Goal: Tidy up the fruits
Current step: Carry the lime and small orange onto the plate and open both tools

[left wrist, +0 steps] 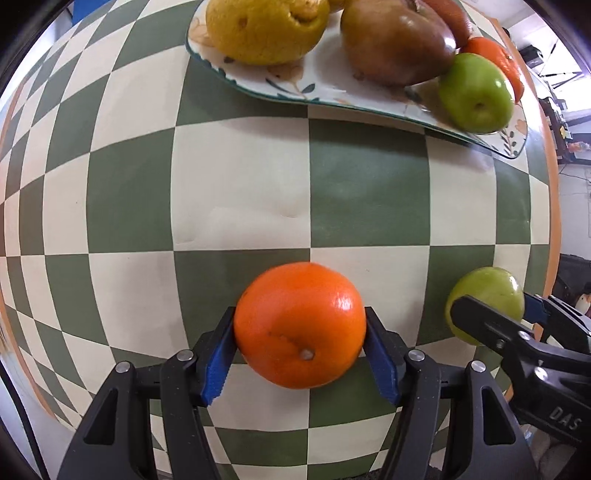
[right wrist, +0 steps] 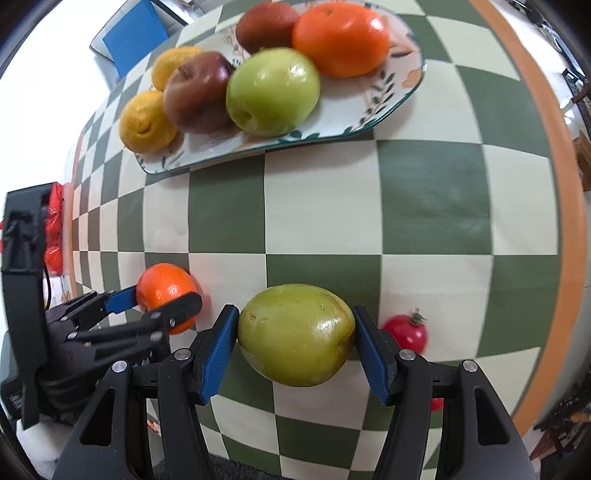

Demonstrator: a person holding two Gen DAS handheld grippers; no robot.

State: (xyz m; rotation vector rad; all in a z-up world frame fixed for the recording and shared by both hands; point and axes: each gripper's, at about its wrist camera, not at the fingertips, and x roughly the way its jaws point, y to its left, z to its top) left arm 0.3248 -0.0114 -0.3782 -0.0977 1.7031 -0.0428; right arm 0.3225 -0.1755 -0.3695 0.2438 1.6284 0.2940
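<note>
Item one: an orange (left wrist: pixel 300 325), bright, glossy, finely pitted, its stem scar facing the left wrist camera. We find it low at centre of the left wrist view, clamped between the blue ribbed pads of the left gripper (left wrist: pixel 300 334), both pads pressed against its sides.

Item two: a green apple (right wrist: pixel 295 334), yellow-green, shiny, faintly speckled, lying on its side. We log it at lower centre of the right wrist view, gripped by the right gripper (right wrist: pixel 295 338), pads touching it on both flanks. In the left wrist view the same pair appears at the lower right edge.

Item three: an oblong floral plate (right wrist: pixel 391 99) with a green rim, upper centre of the right wrist view, carrying two lemons (right wrist: pixel 147 122), a dark red apple (right wrist: pixel 195 92), a second green apple (right wrist: pixel 273 90), a second orange (right wrist: pixel 341 38) and a brownish-red fruit (right wrist: pixel 266 26) we cannot identify.

Item four: a small red tomato (right wrist: pixel 406 332) with a green calyx, just right of the right gripper's pad.

Item five: a green-and-cream checked tablecloth (right wrist: pixel 424 206) with an orange border, under everything.
</note>
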